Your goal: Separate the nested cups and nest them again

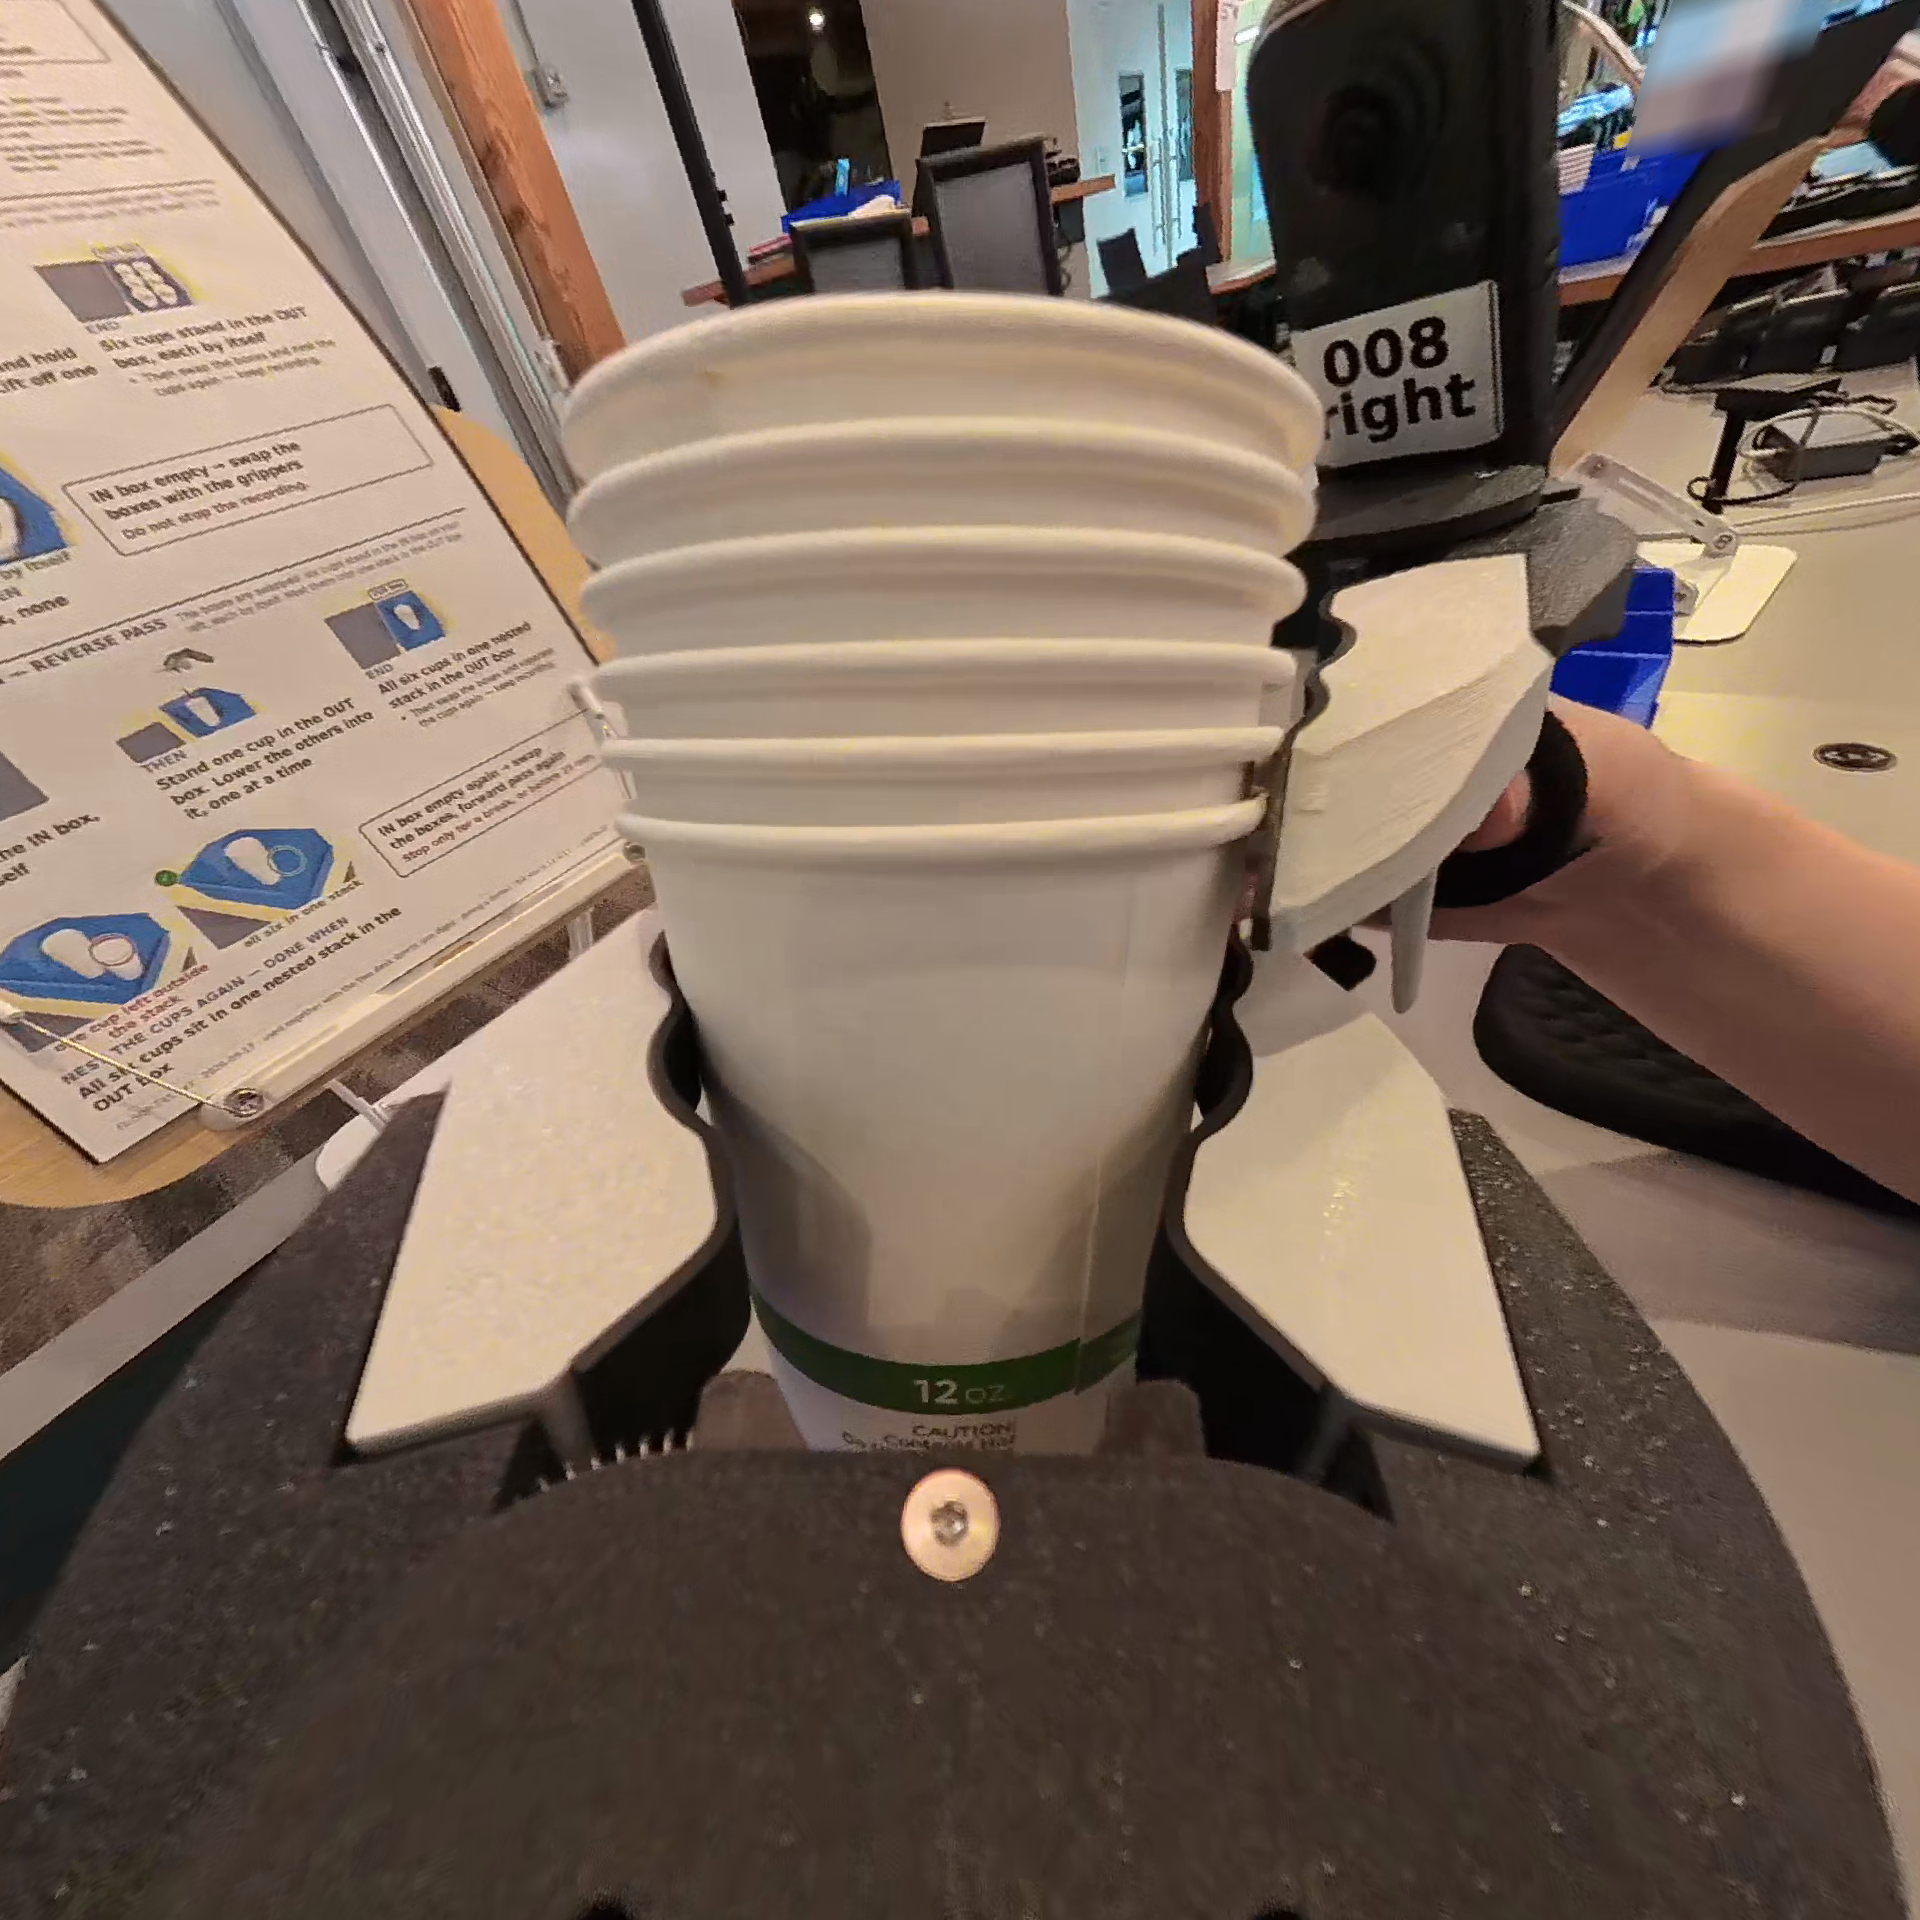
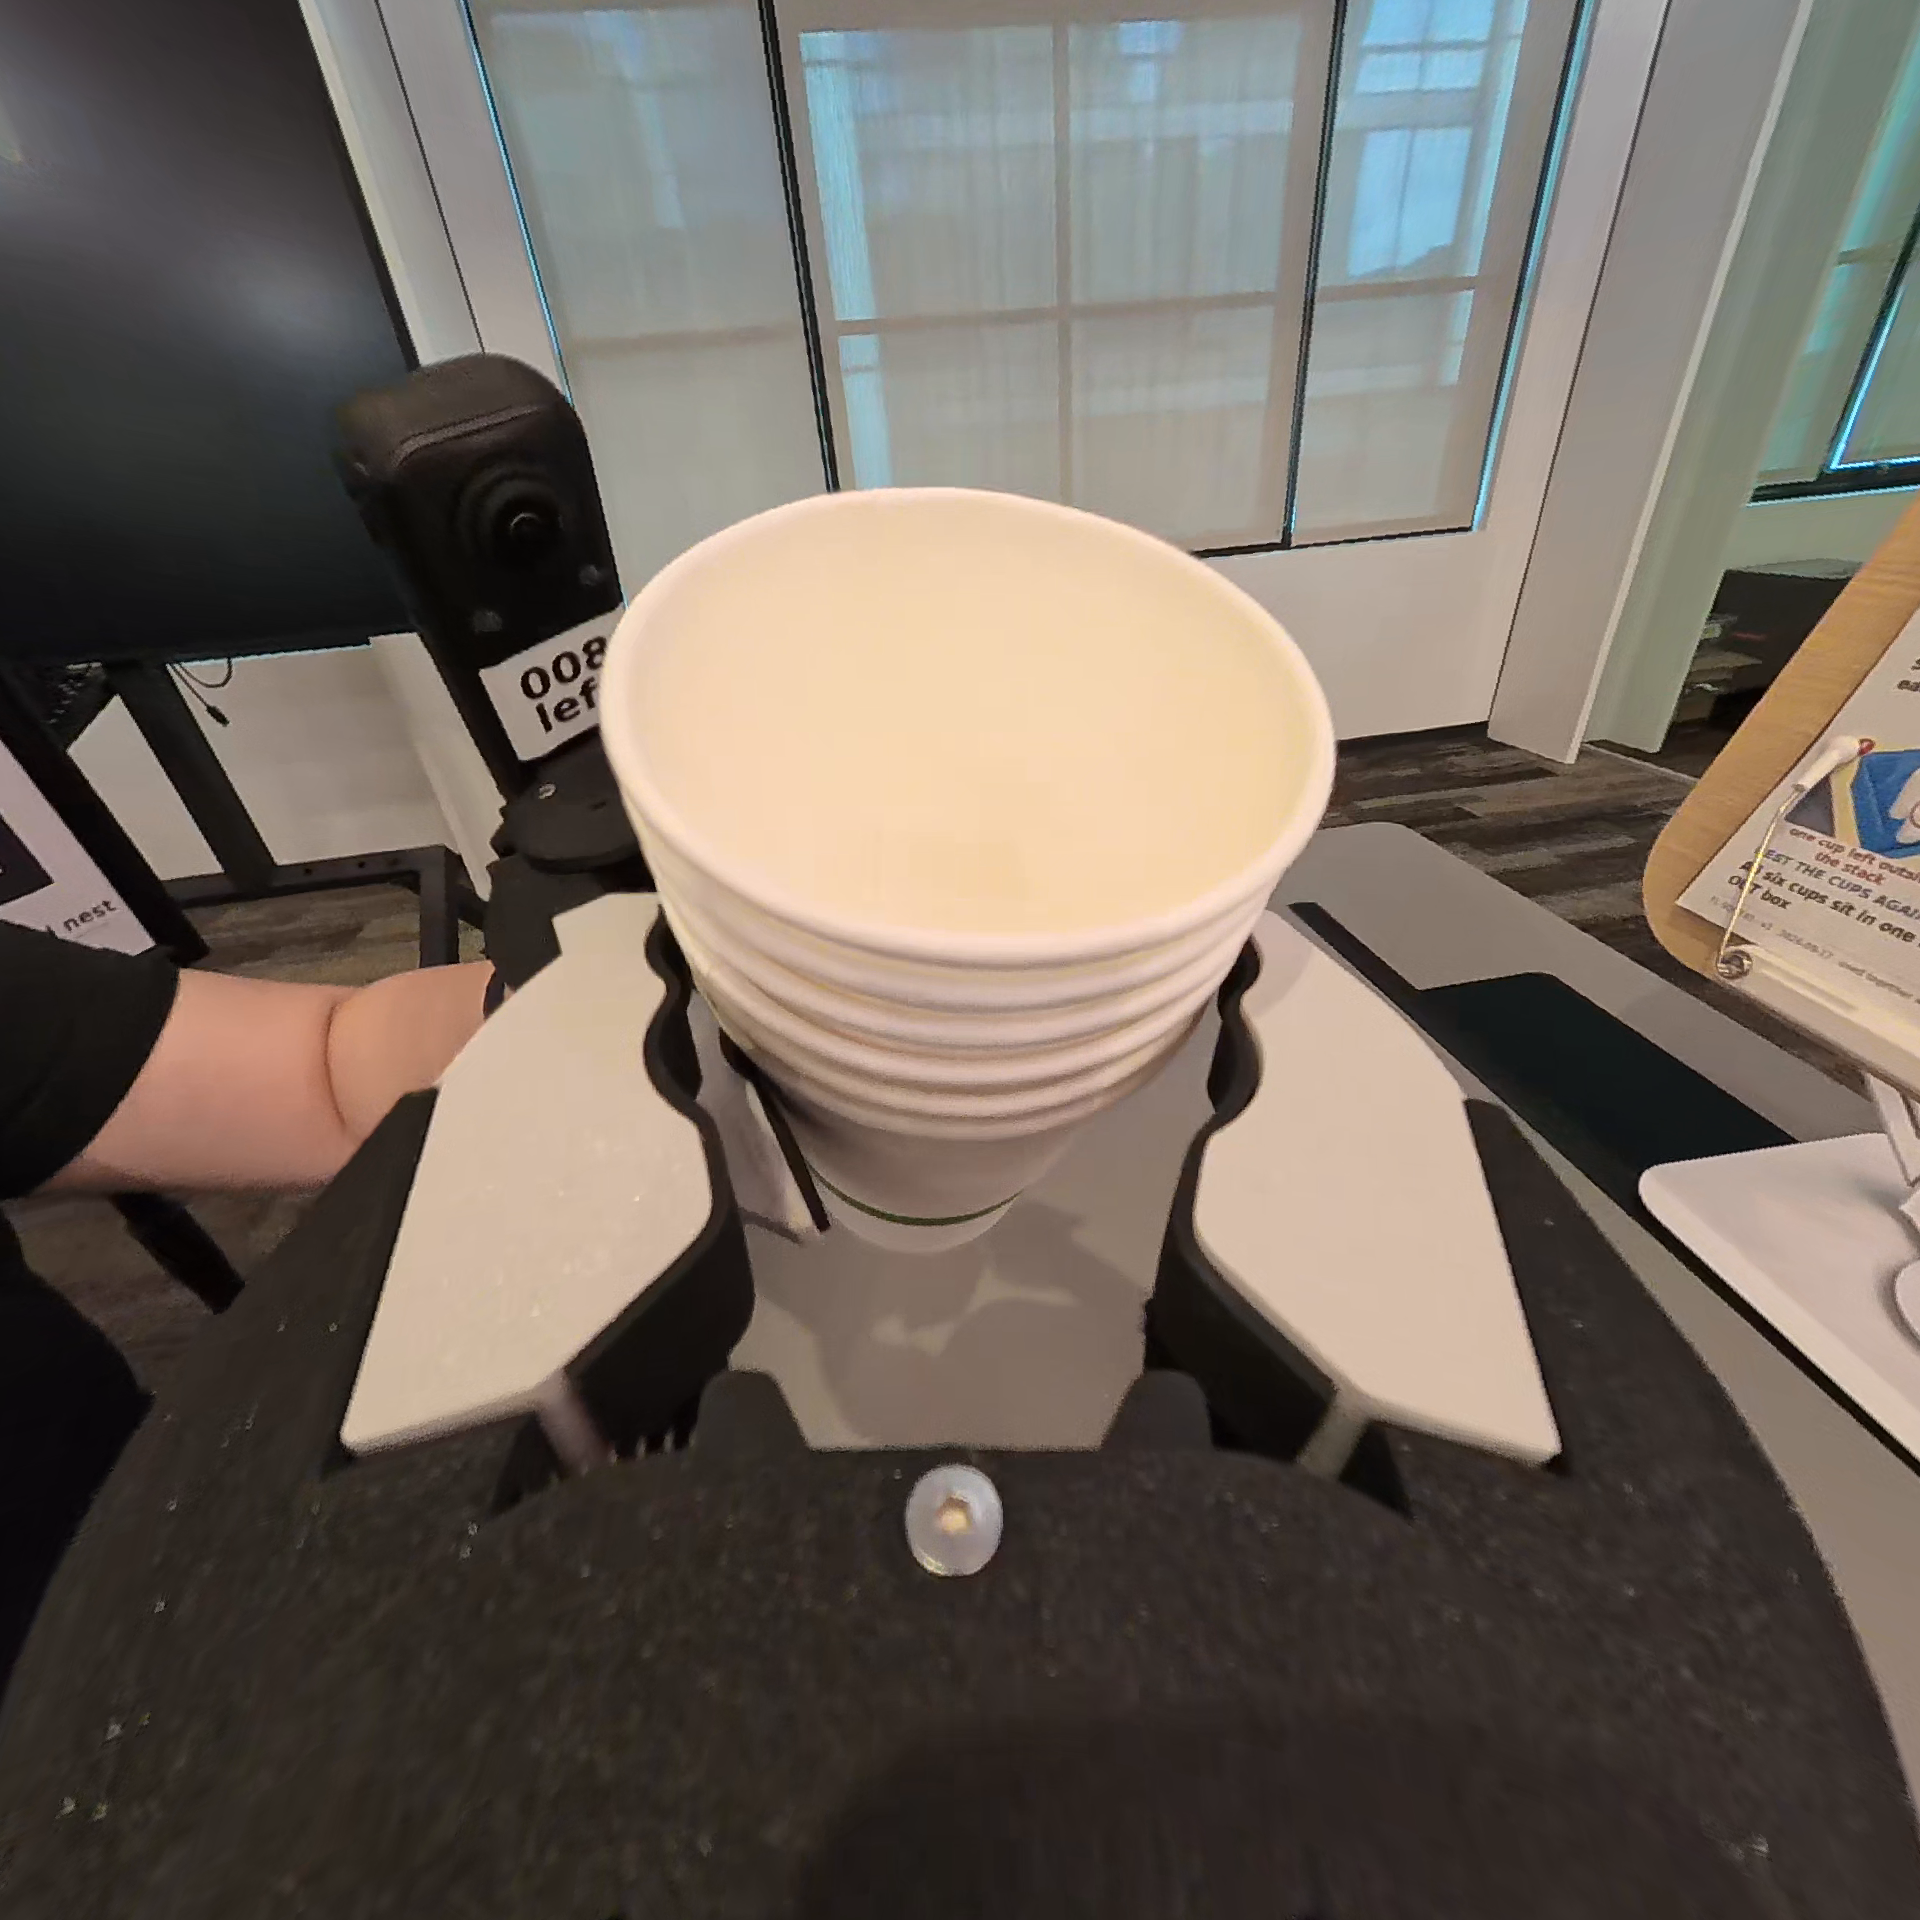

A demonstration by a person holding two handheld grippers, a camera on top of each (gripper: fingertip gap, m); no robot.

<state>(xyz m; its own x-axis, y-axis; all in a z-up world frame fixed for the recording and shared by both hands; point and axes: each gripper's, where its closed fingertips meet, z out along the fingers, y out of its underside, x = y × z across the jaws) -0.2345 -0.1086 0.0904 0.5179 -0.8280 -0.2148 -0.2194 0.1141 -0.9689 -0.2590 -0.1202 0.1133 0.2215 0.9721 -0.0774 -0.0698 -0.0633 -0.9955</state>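
Stack of six nested white paper cups (image 1: 935, 831), tapered, with rolled rims stepped one above another and a green band near the base of the outermost, held upright off the grey tabletop (image 2: 1382, 914). Left gripper (image 1: 945, 1101) pinching the outermost cup's wall below the lowest rim, black wavy pads pressed against both sides. Right gripper (image 2: 951, 997) straddling the stepped rims from the opposite side, jaws spread, pads near the rims; contact not clear from either view. Judged light, thin-walled and easily dented under a hard squeeze; smooth wall likely slippery, rolled rims stiffer and offering a ledge. Best purchase probably just under the top rim of the innermost cup (image 2: 966, 727), lifted straight along the stack's axis while the lower grip stays firm. Nested cups may cling together by friction. Printed instruction sheet on a wooden stand (image 1: 239, 644) beside the work.
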